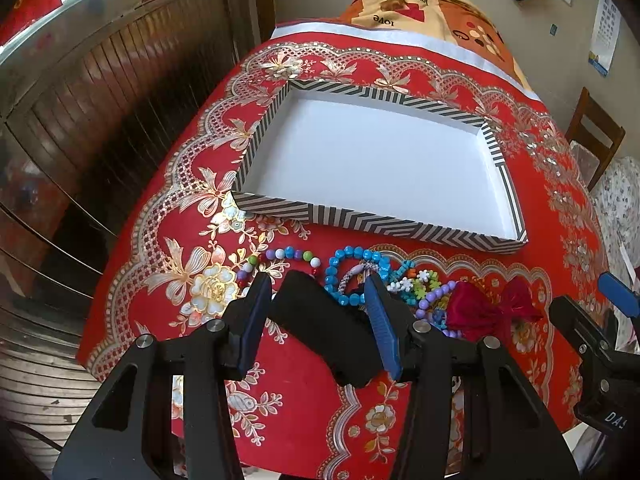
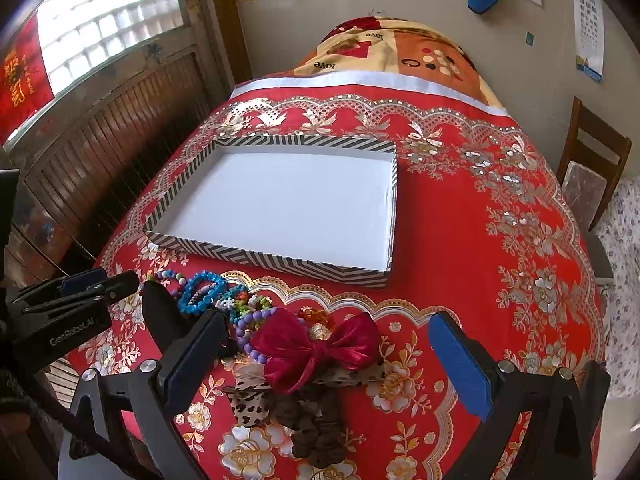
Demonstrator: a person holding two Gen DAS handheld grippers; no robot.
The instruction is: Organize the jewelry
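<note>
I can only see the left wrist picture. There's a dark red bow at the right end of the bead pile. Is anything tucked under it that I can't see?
Observer: Yes. The right wrist view shows a leopard-print ribbon lying under the red bow and sticking out on the camera side.
Operator: And that other gripper poking in at my right edge, is it grabbing something?
Observer: No. The right gripper is open wide, with one finger on each side of the bow and neither touching it.
</note>
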